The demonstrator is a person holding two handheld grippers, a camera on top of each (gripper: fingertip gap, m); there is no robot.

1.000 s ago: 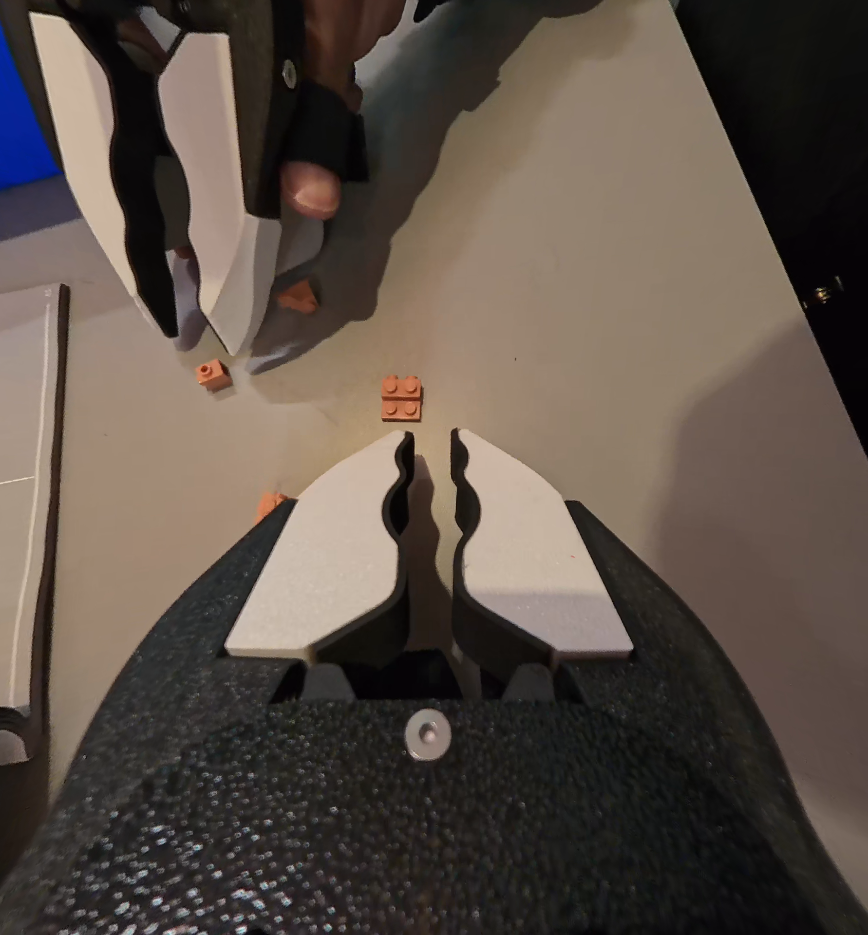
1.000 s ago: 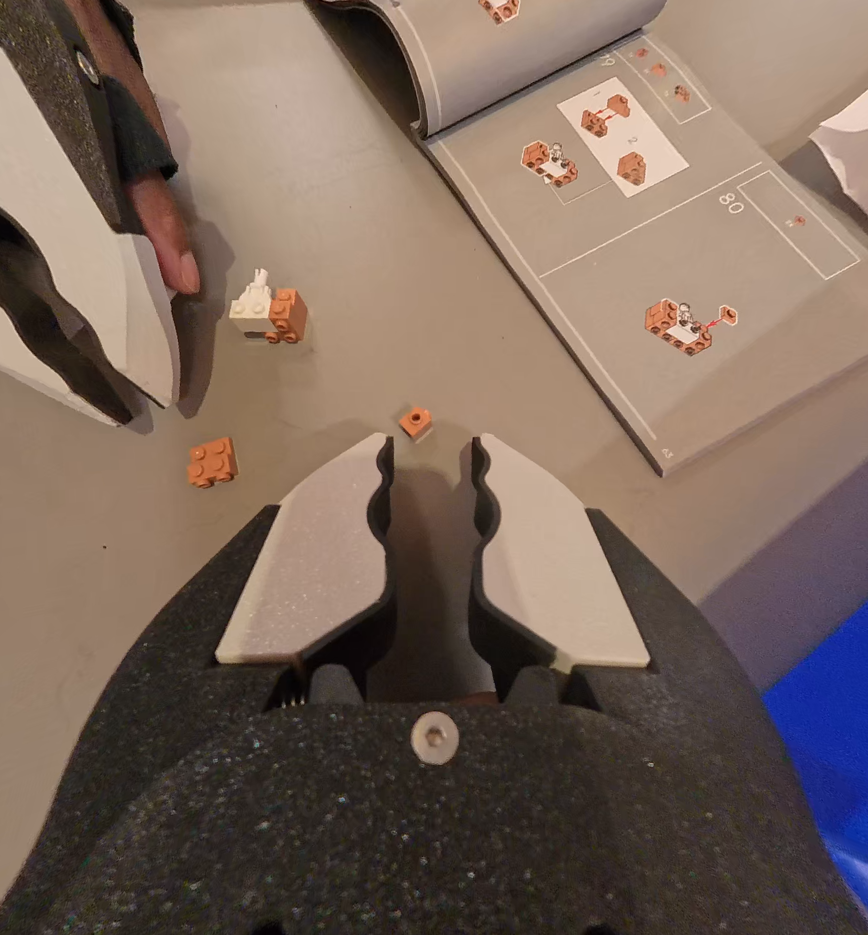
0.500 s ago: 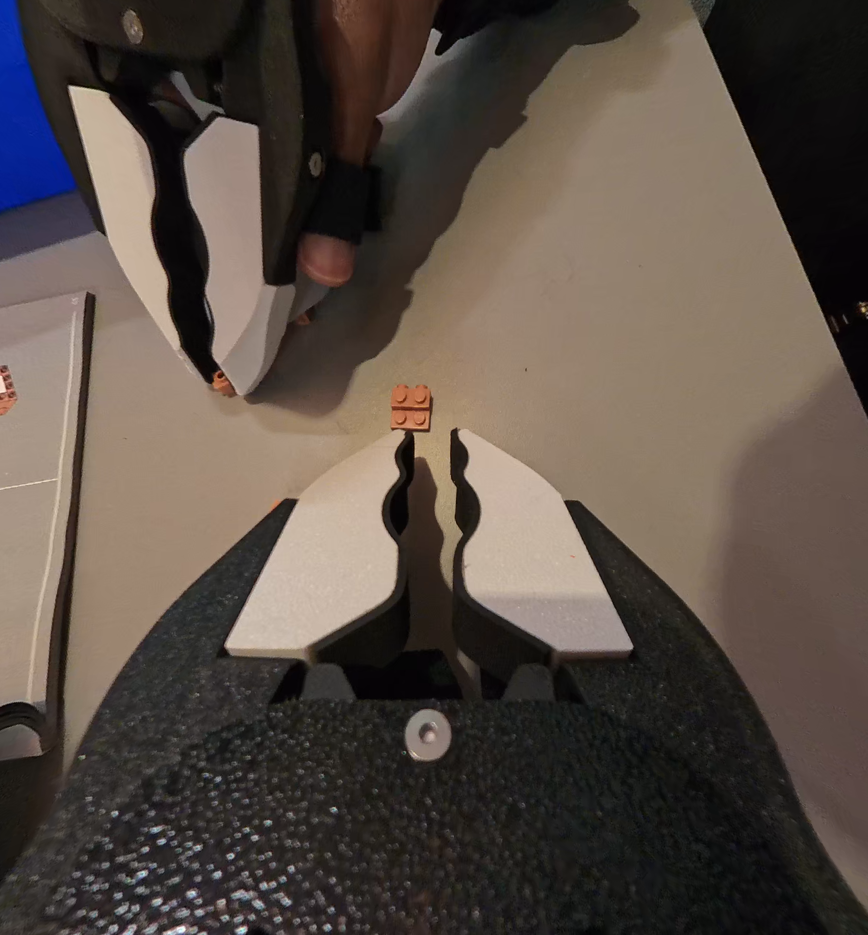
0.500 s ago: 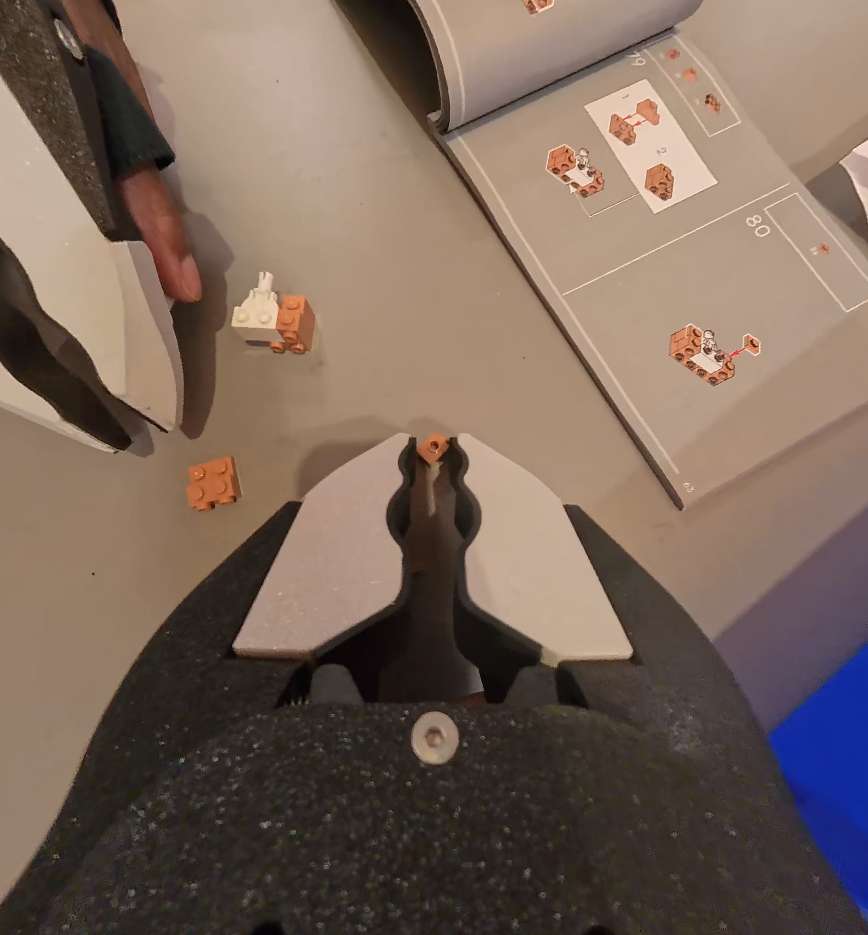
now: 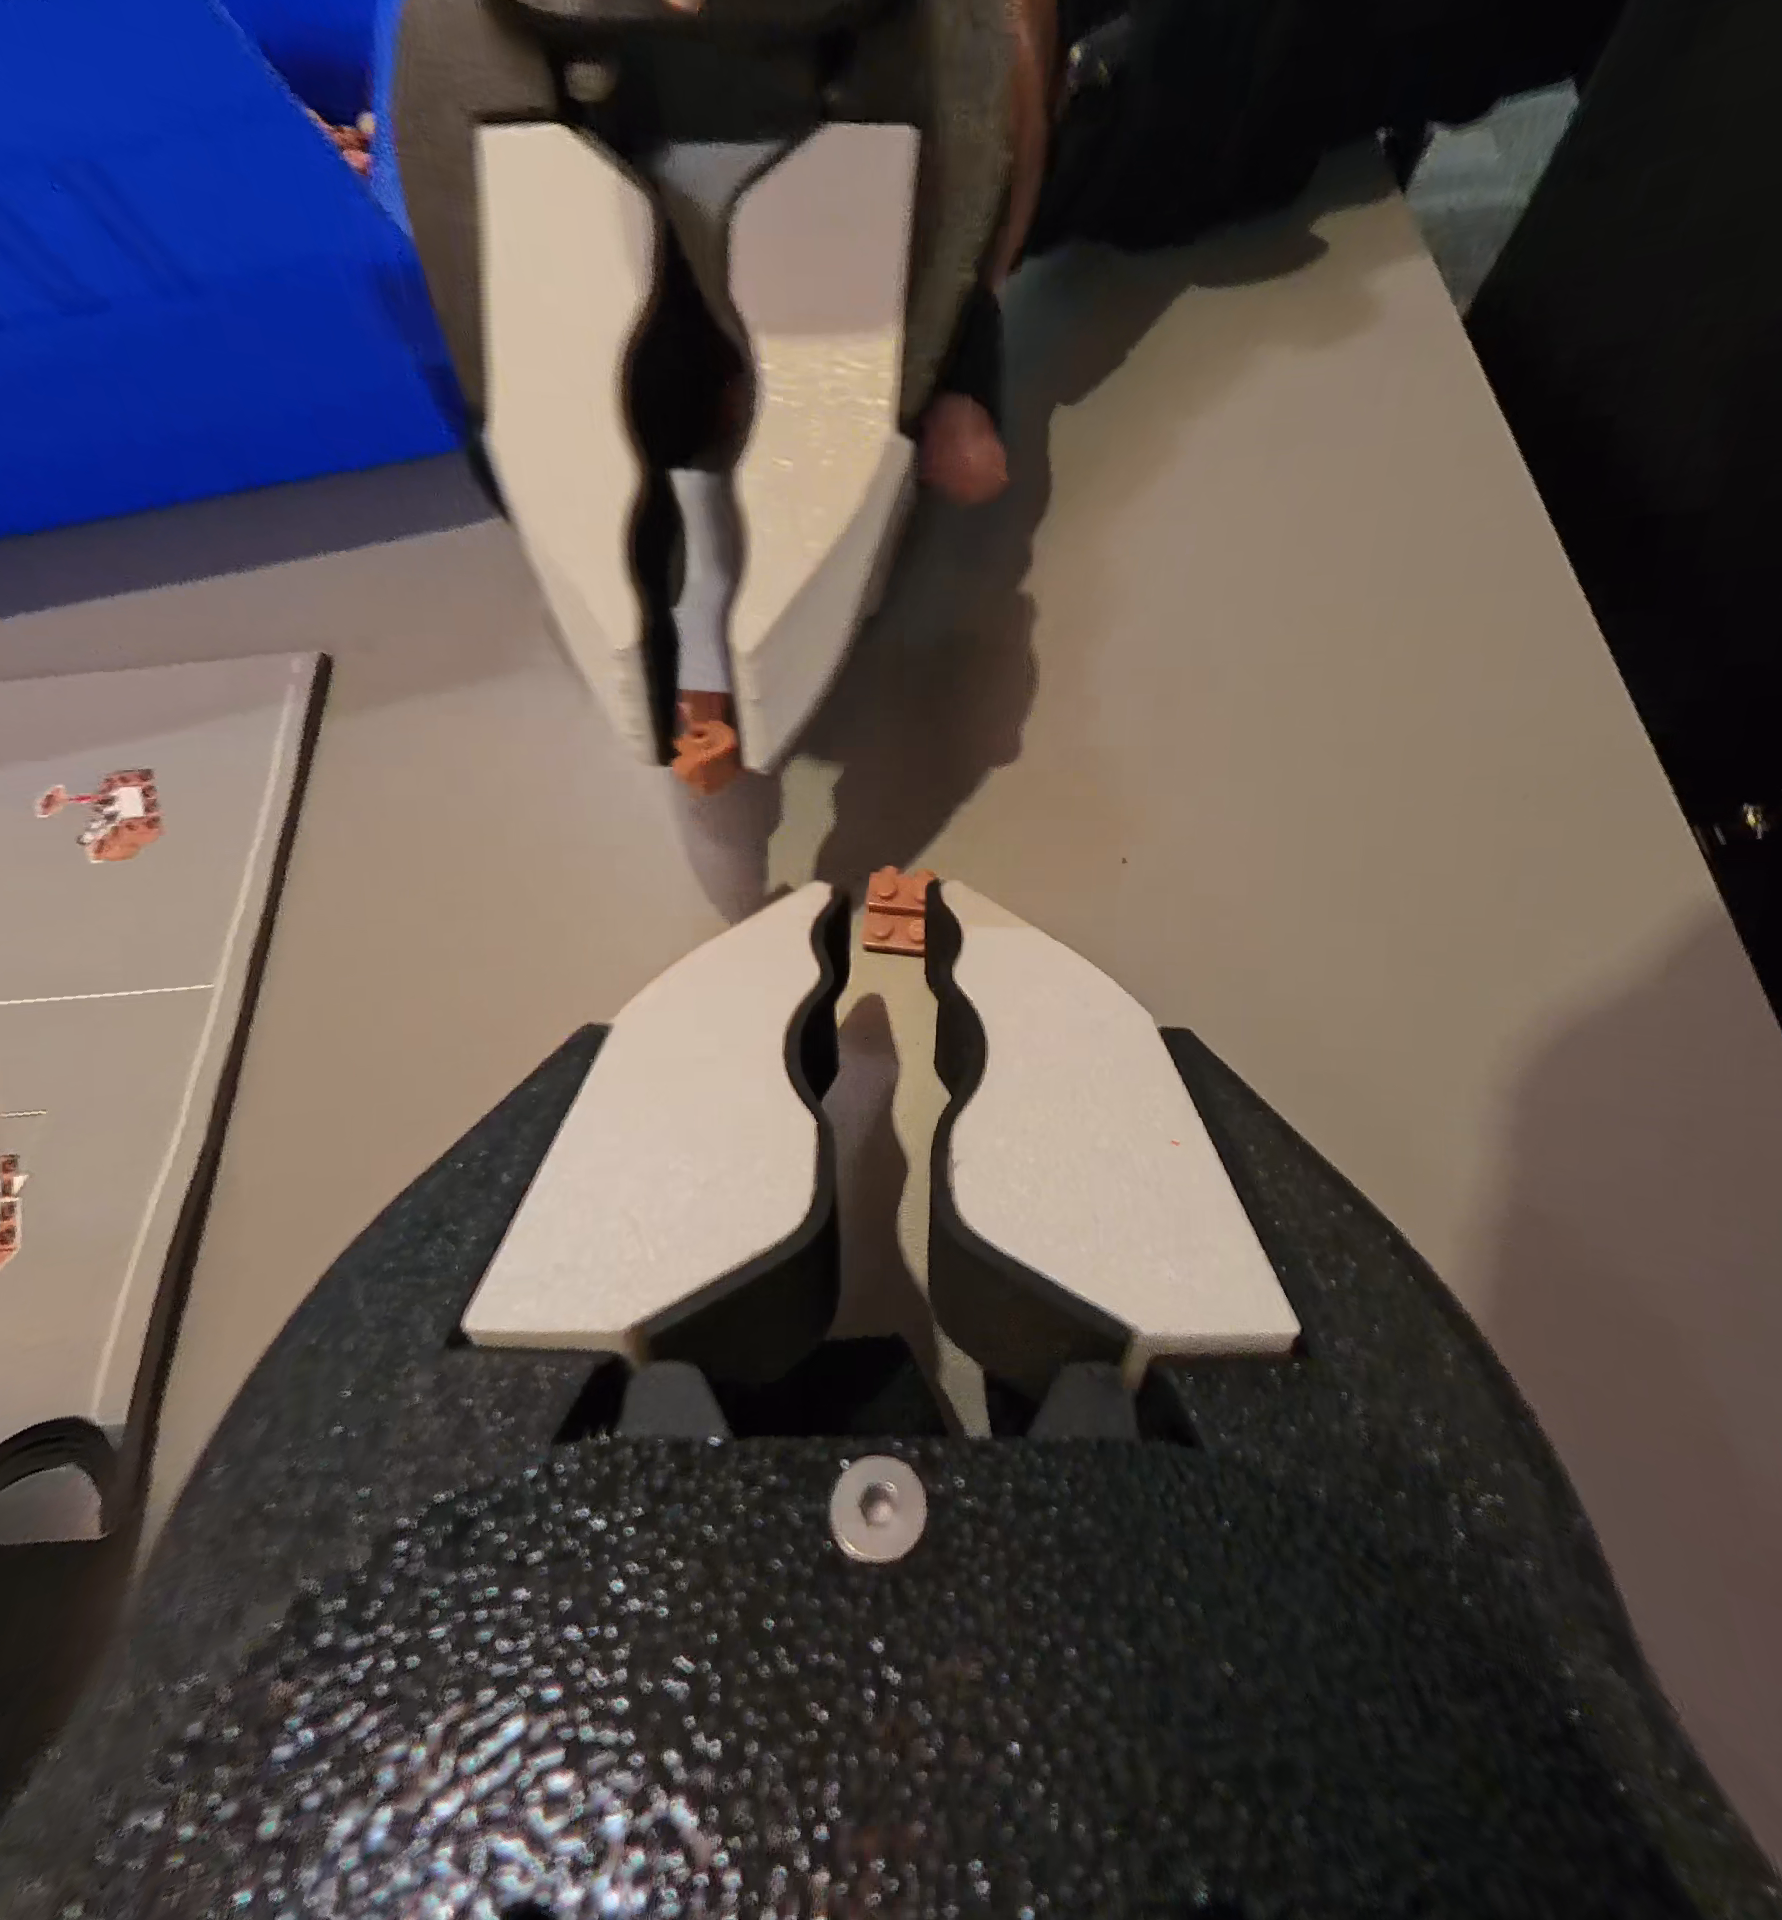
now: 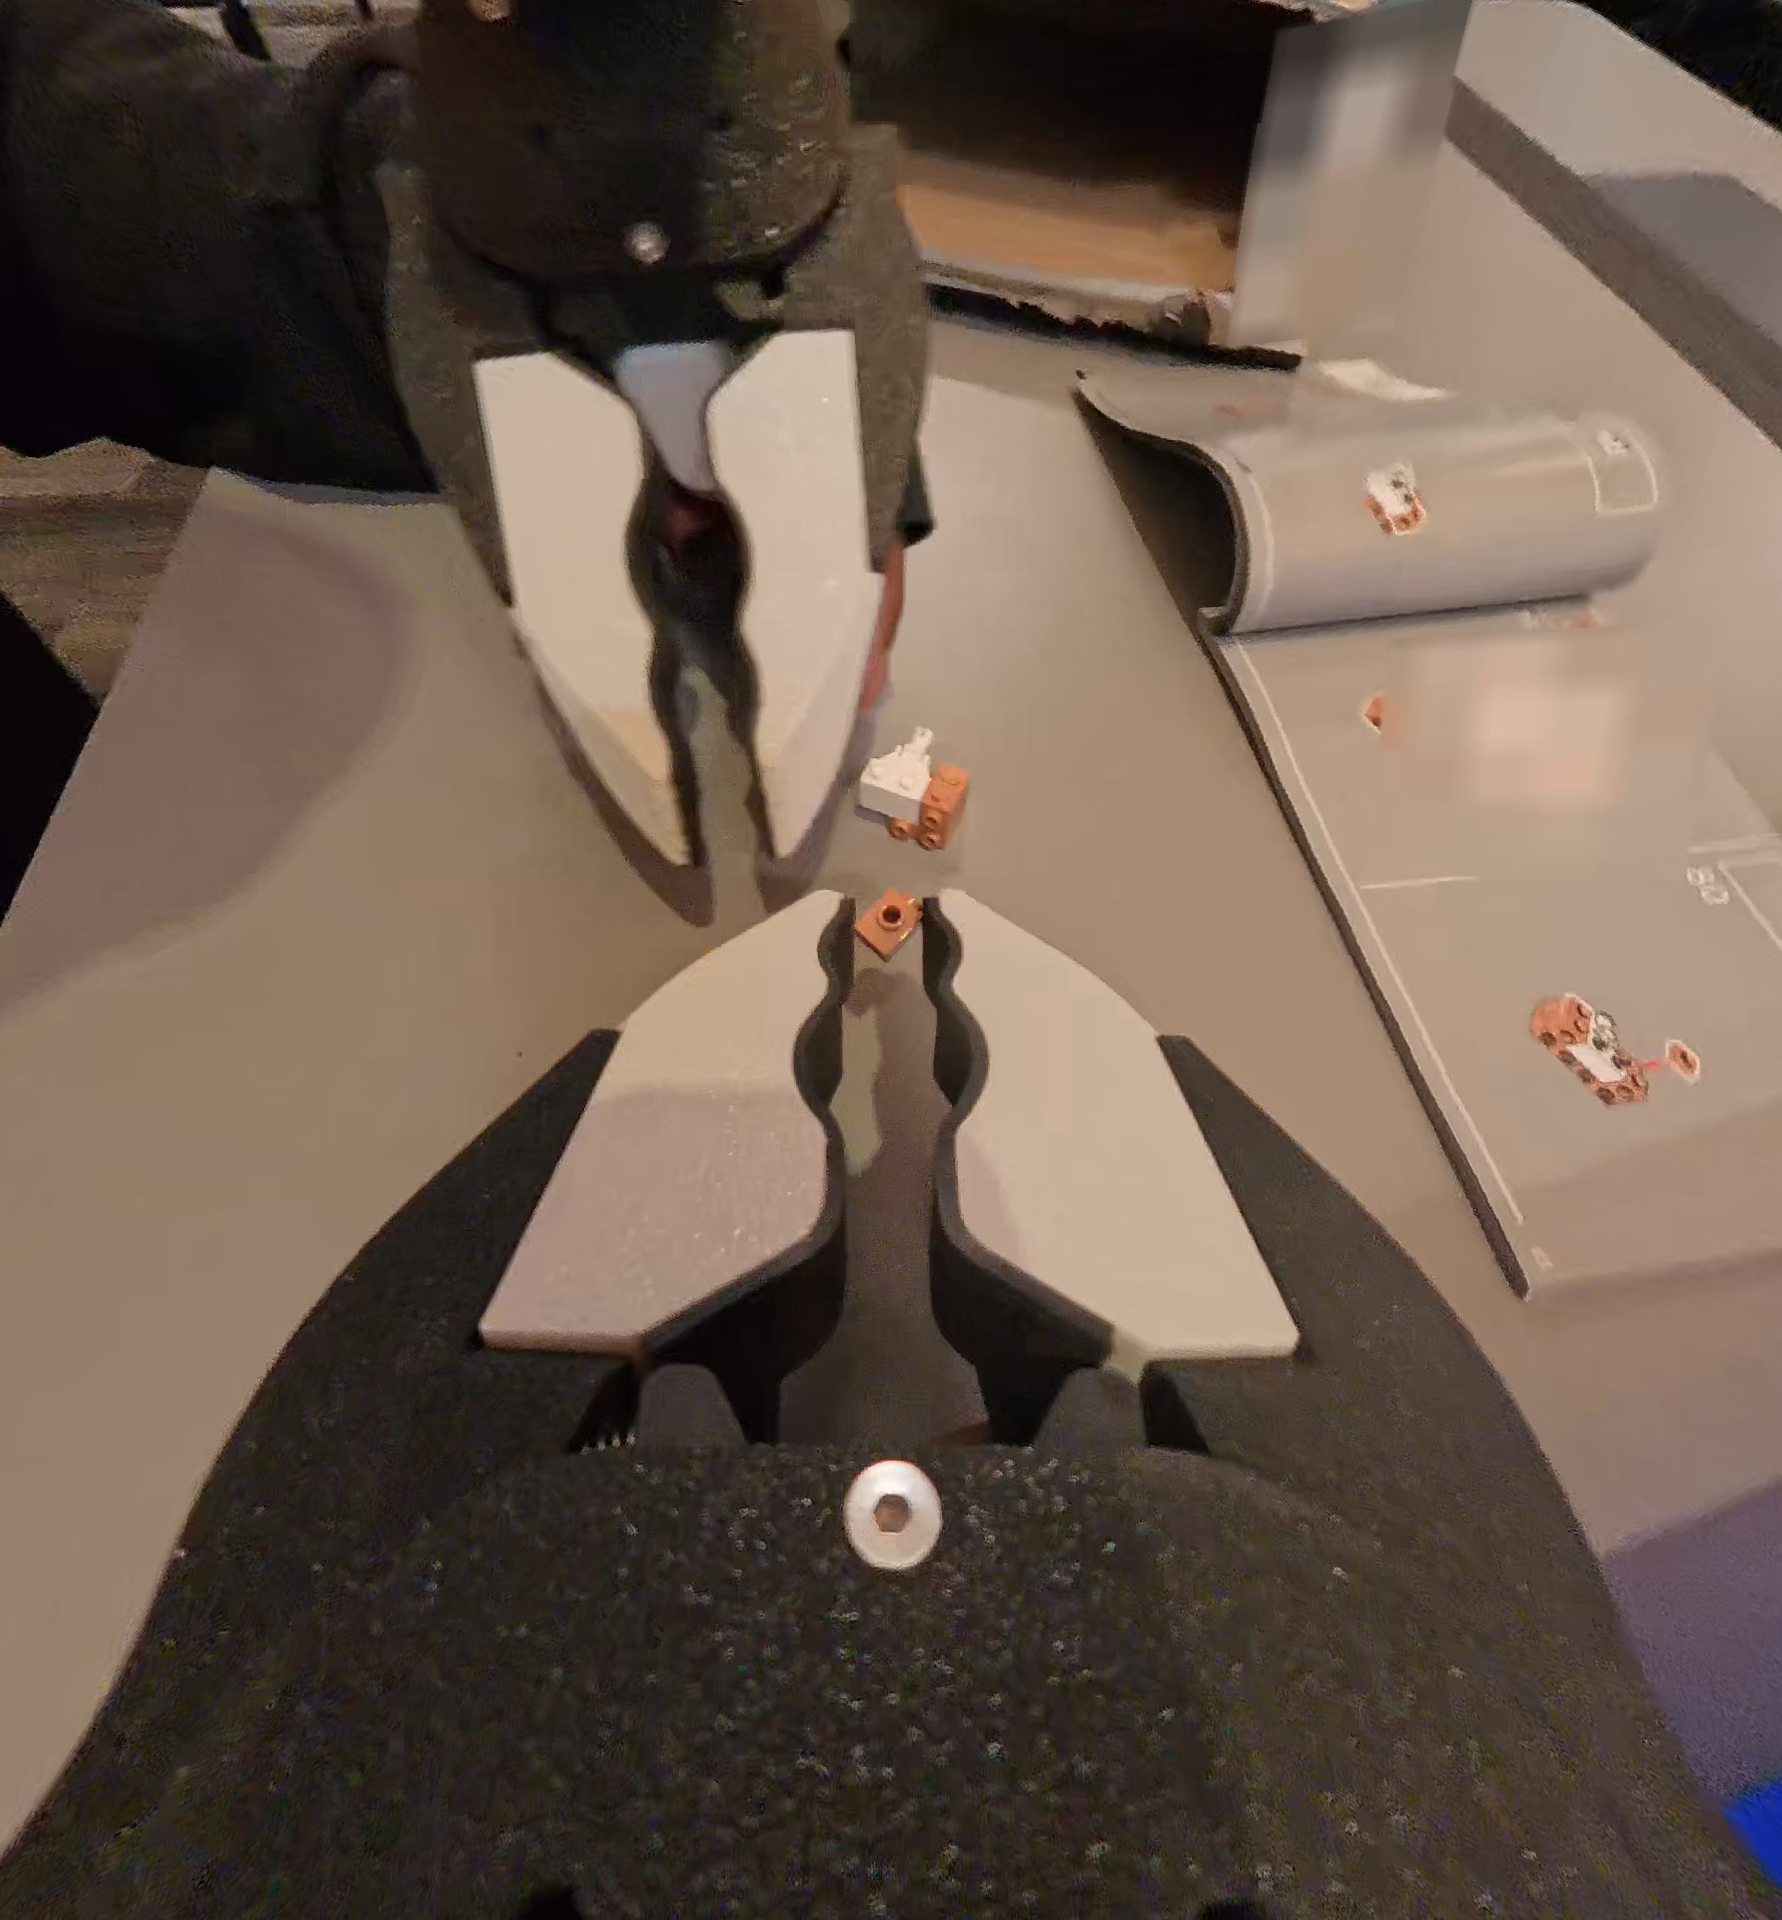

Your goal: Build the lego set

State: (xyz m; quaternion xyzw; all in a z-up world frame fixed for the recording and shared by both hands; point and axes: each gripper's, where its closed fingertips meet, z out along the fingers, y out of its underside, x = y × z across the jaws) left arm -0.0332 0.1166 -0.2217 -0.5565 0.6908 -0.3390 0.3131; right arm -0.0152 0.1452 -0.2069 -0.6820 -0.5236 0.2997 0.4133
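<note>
Clearly the right gripper [image 6: 887, 925] pinches a small orange single-stud plate [image 6: 885, 927] by its corners; tilted so, it could twist free. At its 11 o'clock the left gripper [image 5: 885, 920], narrowly parted, straddles an orange four-stud plate [image 5: 897, 923] on the bench [image 5: 1282, 727].

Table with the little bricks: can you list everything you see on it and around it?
Table: one, grey, under everything.
Booklet: one, grey, open on the table.
Brick cluster: one, white and orange, on the table.
Four-stud plate: one, orange, flat on the table.
One-stud piece: one, orange, in the right tongs.
Cardboard box: one, brown, torn, behind the booklet.
Fingertip: one, beside the right tongs.
Left tongs: one, grey and black, open above the plate.
Right tongs: one, grey and black, pinching the piece.
</note>
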